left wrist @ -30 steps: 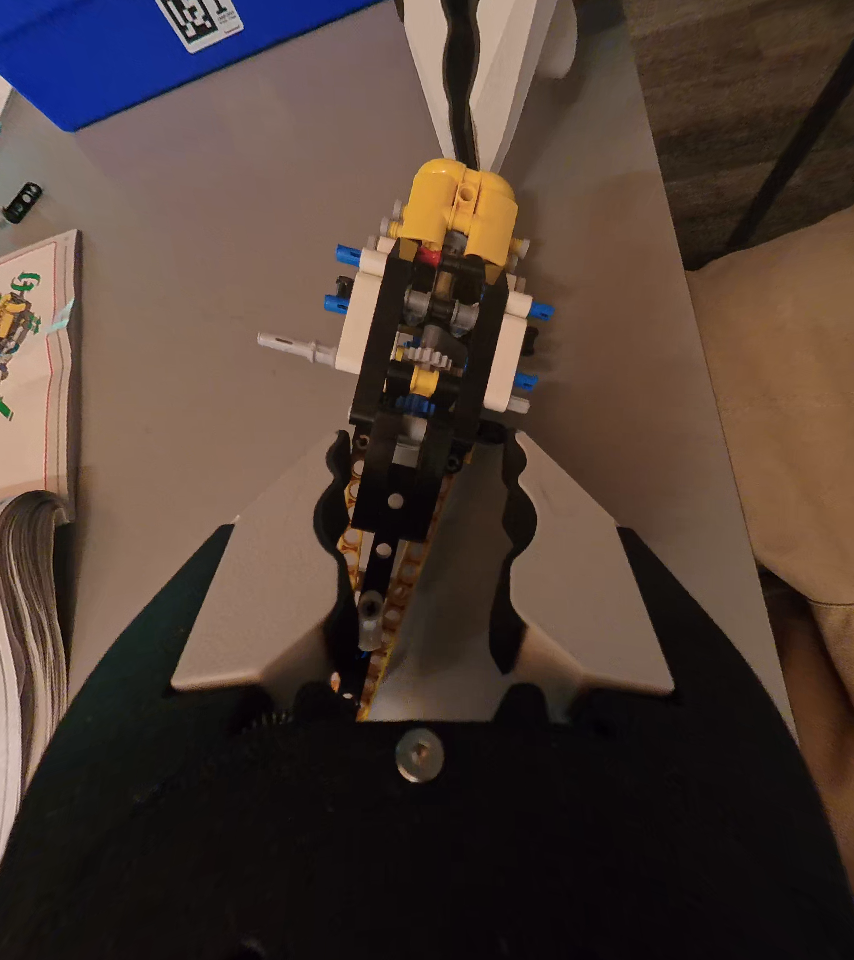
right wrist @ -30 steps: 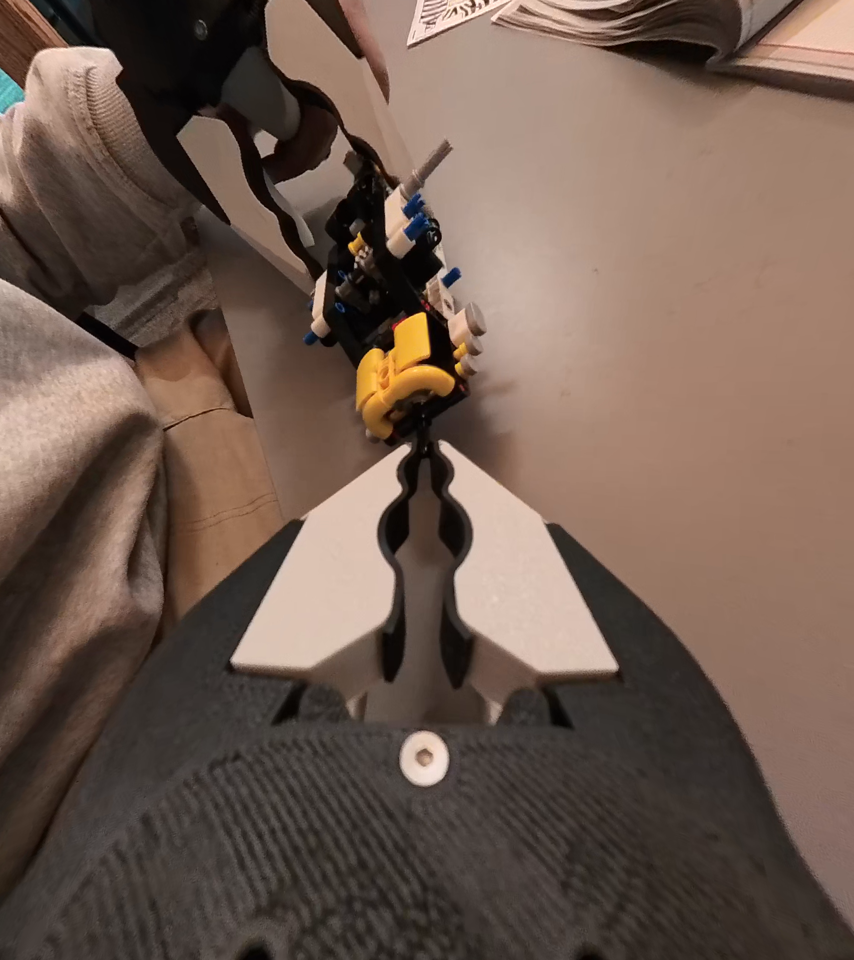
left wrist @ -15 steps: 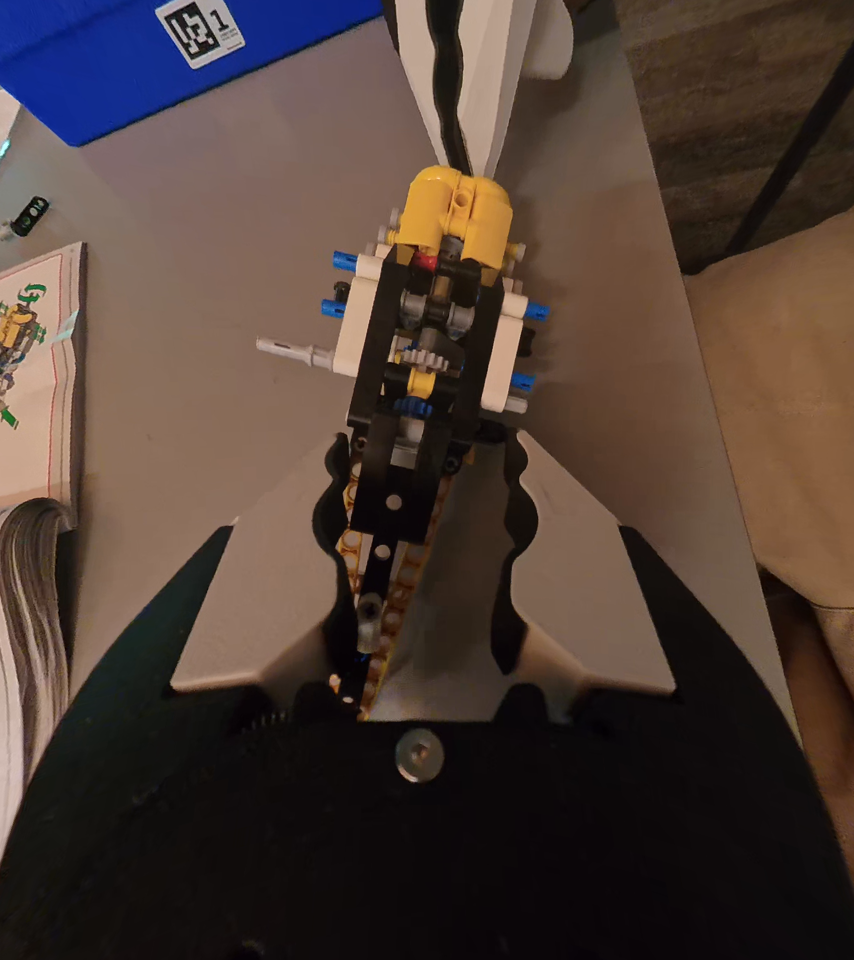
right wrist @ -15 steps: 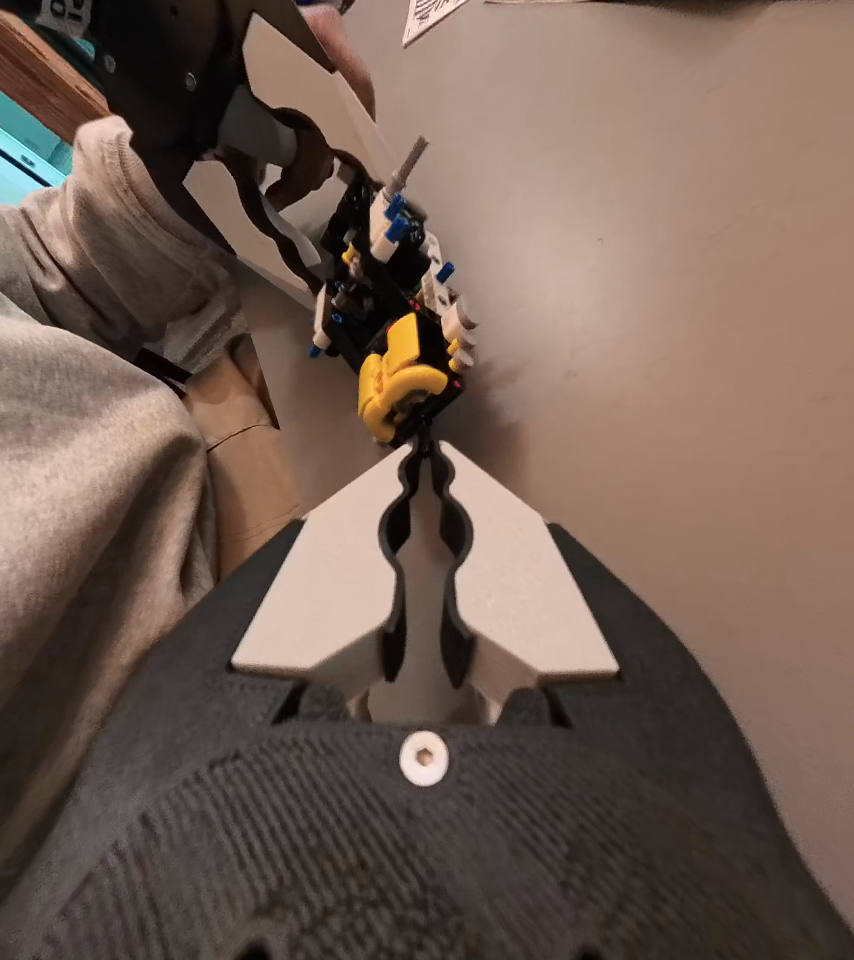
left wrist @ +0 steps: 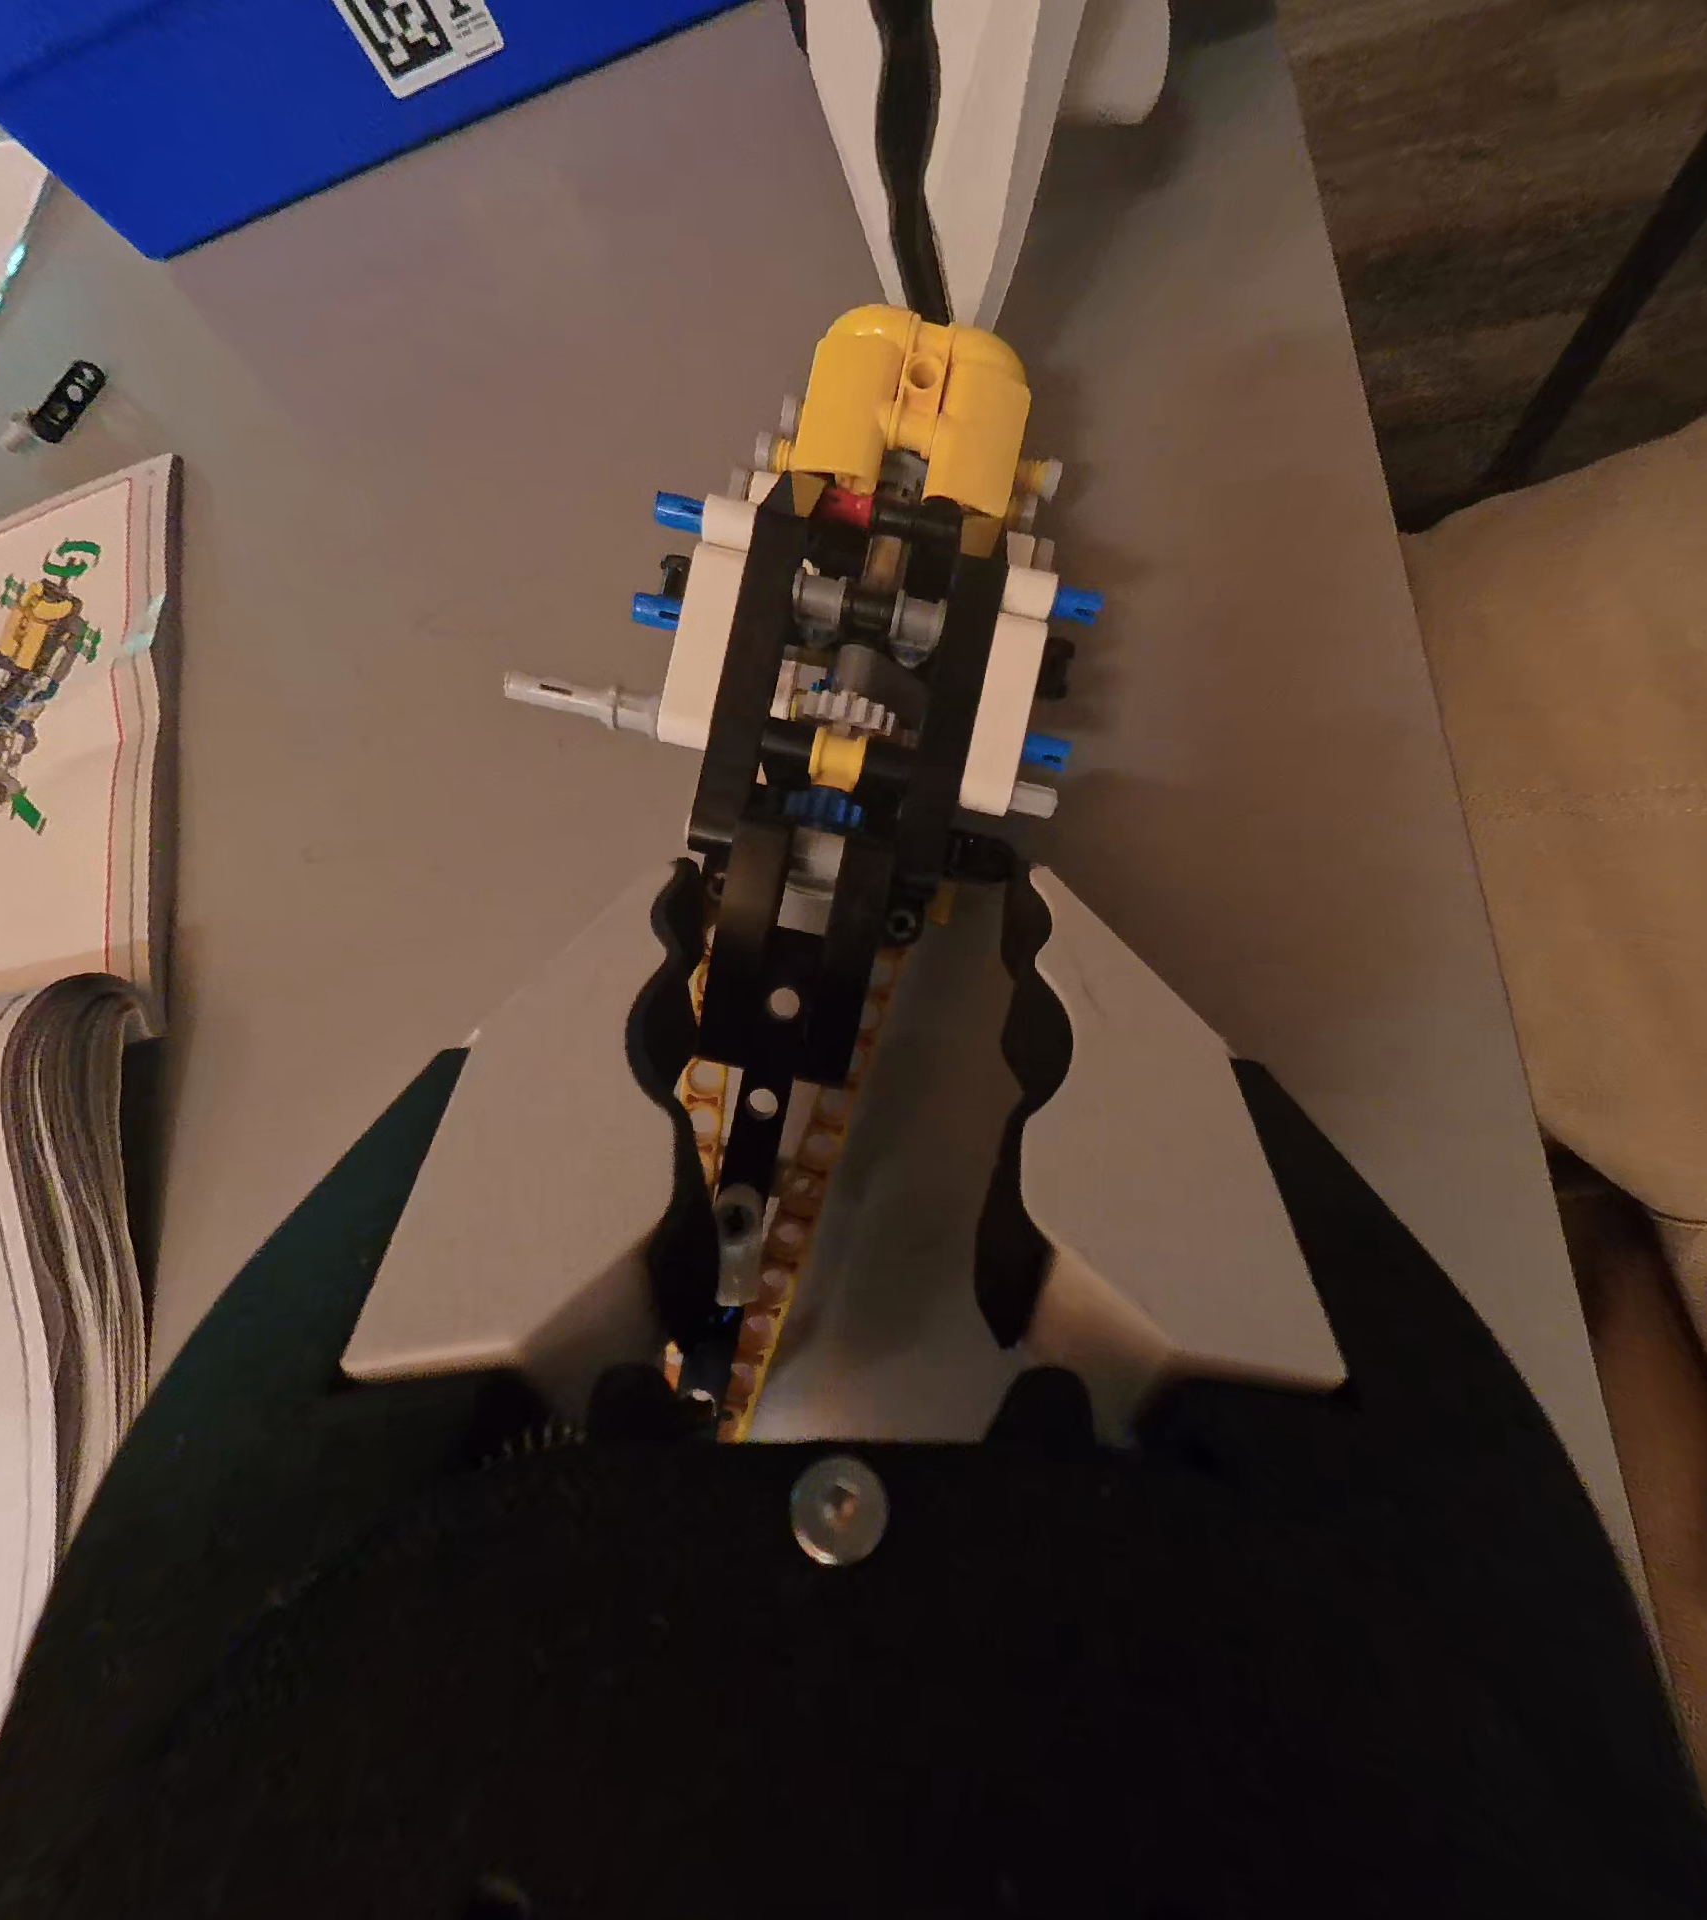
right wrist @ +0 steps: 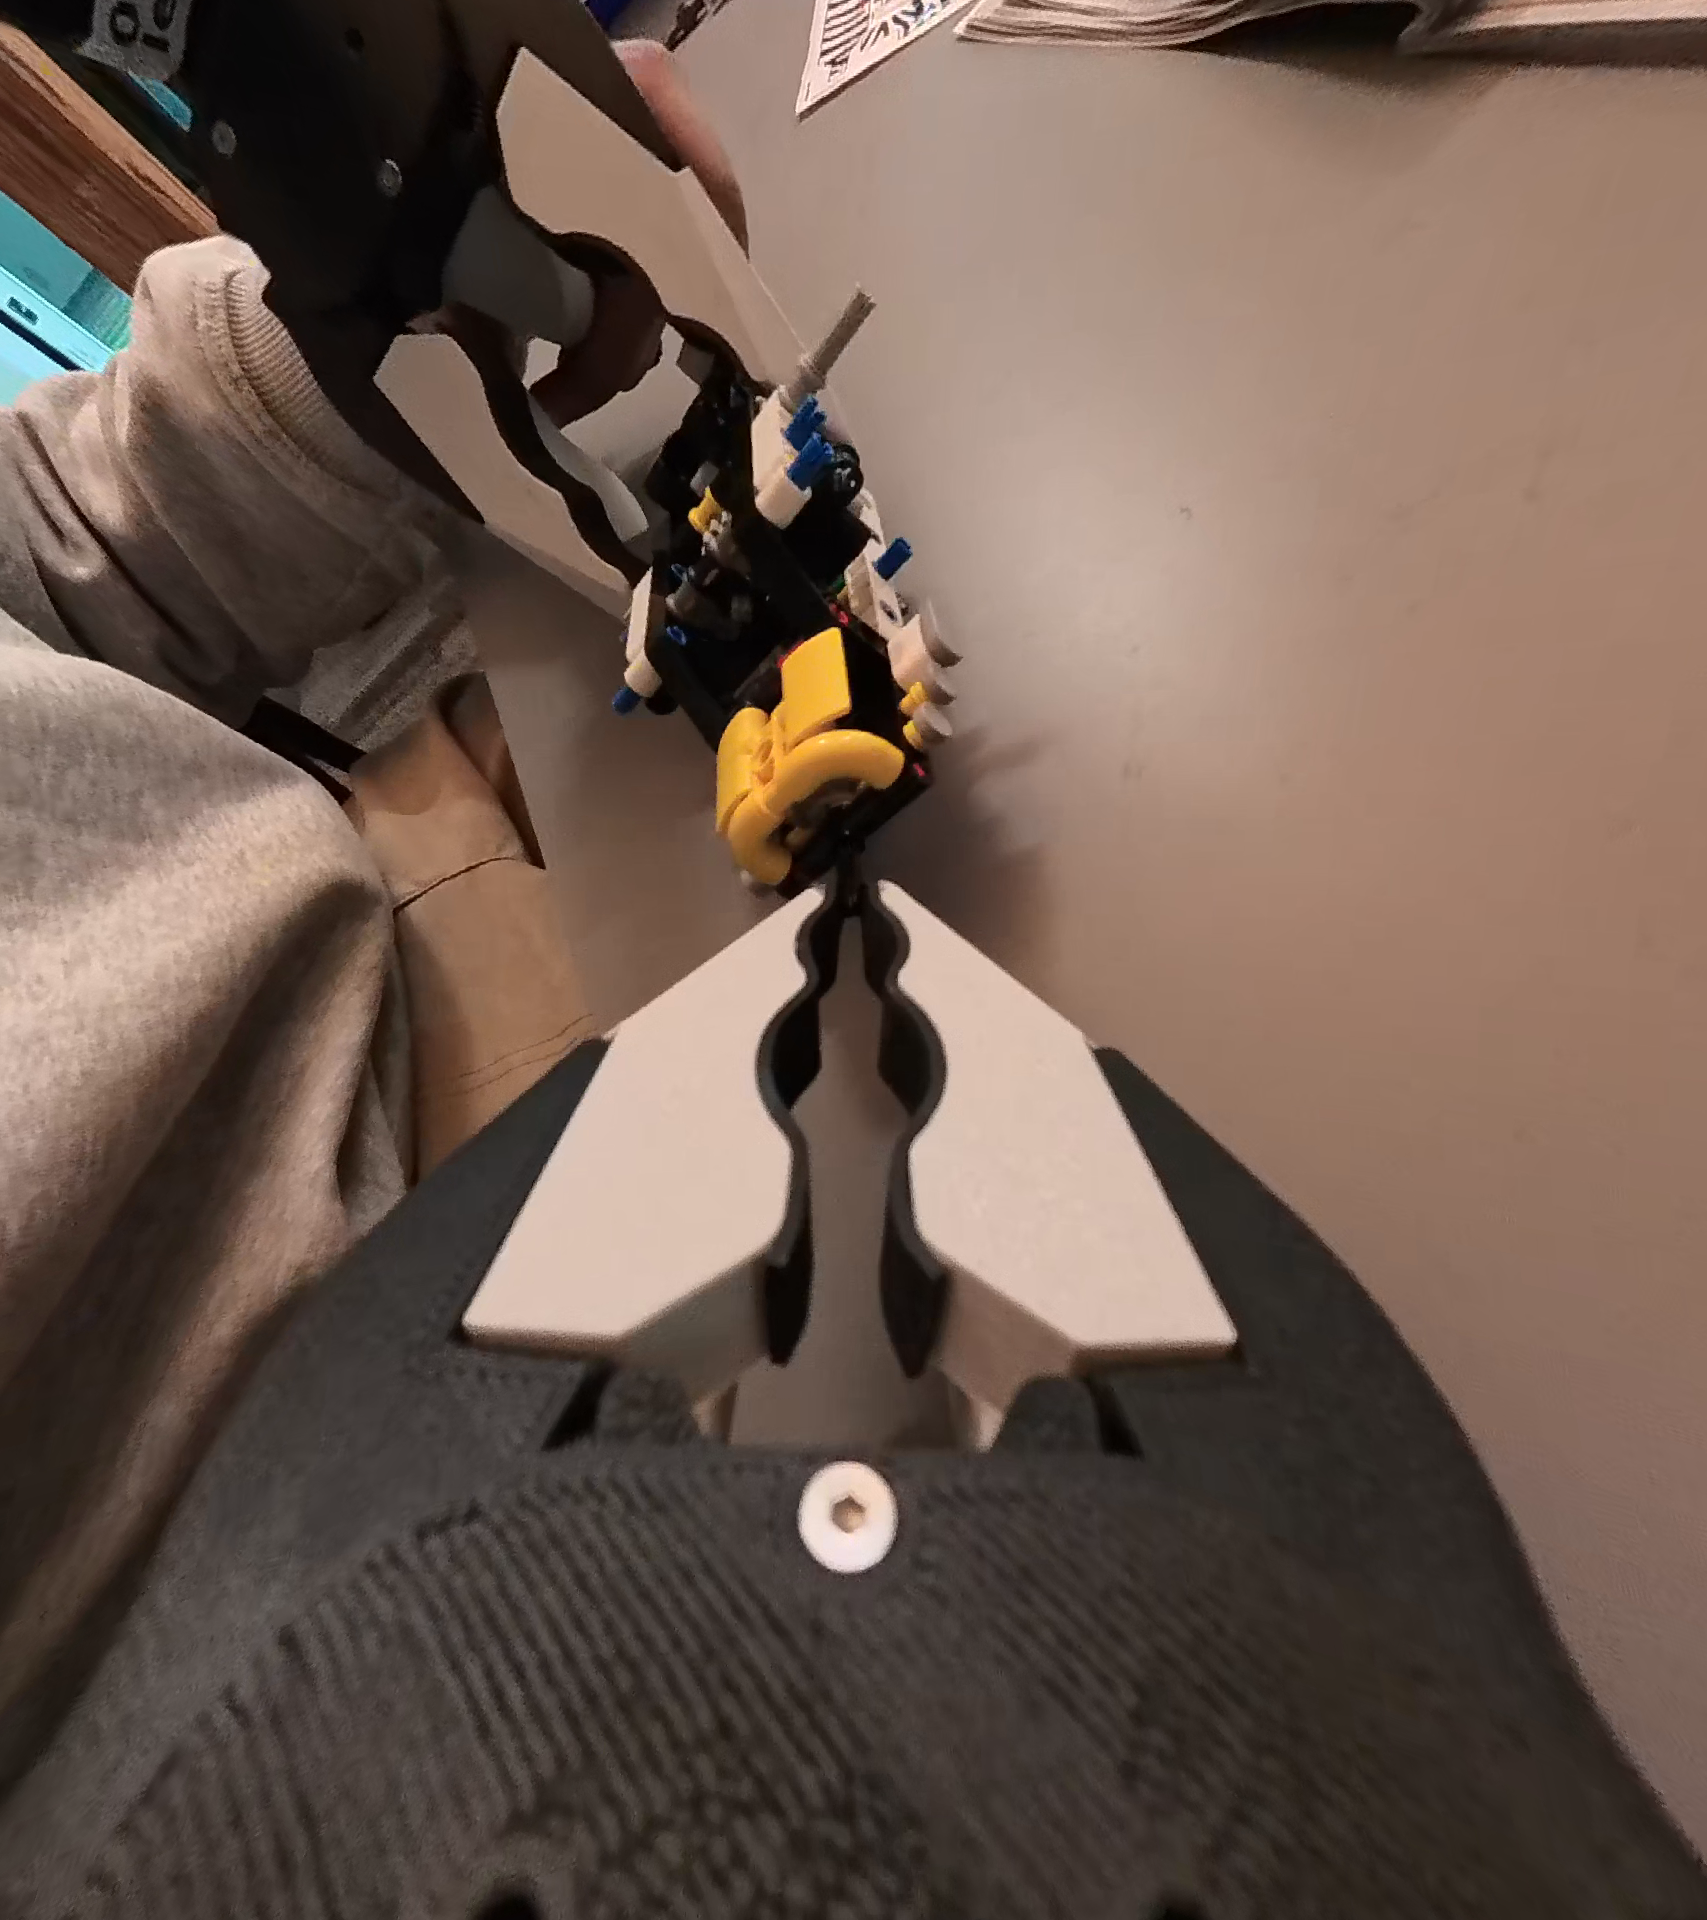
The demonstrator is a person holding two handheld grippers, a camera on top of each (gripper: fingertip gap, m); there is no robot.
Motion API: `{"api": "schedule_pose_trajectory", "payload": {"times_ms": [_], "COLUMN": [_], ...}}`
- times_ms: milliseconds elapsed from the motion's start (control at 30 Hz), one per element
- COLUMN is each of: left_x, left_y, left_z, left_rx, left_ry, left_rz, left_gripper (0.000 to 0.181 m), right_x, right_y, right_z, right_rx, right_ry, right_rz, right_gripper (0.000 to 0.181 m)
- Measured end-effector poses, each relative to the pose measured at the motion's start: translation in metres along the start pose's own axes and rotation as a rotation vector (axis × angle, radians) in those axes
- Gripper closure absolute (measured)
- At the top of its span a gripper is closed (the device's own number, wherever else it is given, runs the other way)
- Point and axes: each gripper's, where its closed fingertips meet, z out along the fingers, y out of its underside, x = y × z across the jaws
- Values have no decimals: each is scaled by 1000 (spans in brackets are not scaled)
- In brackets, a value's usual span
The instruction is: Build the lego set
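Observation:
The lego model [left wrist: 859, 665] is a black, white and yellow technic build with blue pins and a grey axle sticking out to the left. It rests on the grey table [left wrist: 392, 582]. My left gripper [left wrist: 854, 904] is shut on the model's near end, around the black and yellow beams. My right gripper [right wrist: 844, 904] is shut, pinching a small black piece [right wrist: 844, 871] at the model's [right wrist: 787, 665] yellow end. The right gripper shows in the left wrist view [left wrist: 932, 291] behind the yellow end. The left gripper shows in the right wrist view [right wrist: 610, 436].
An open instruction booklet [left wrist: 18, 779] lies at the left, a blue box [left wrist: 257, 114] at the far left. A small black and grey loose piece [left wrist: 59, 400] lies near them. The table edge and a beige cushion [left wrist: 1607, 831] are at the right. A grey sleeve [right wrist: 101, 935] is close.
Both grippers keep their hold. The model and grippers have shifted slightly over the table, and the model has turned a little in the right wrist view.

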Motion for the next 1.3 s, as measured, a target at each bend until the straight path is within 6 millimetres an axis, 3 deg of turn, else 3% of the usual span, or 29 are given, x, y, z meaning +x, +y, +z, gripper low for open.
{"api": "schedule_pose_trajectory", "payload": {"times_ms": [200, 367, 500, 900, 1300], "left_x": [3, 13, 15, 6, -17], "left_y": [-1, 1, 2, 2, 12], "left_z": [1, 1, 0, 1, -2], "left_rx": [-24, -55, -67, -3, -2], "left_ry": [-59, -176, -167, -95, -125], "left_rz": [72, 153, 179, 34, 16], "left_gripper": [122, 119, 120, 122, 115], "right_x": [-6, -23, -20, -7, 17], "right_y": [6, 19, 22, 0, -22], "right_z": [-1, 5, 8, 2, 13], "right_rx": [19, 25, 20, 121, 146], "right_ry": [-5, 13, 105, 15, -152], "right_rz": [-77, -162, -227, -12, 320], "right_gripper": [179, 179, 179, 179, 179]}}
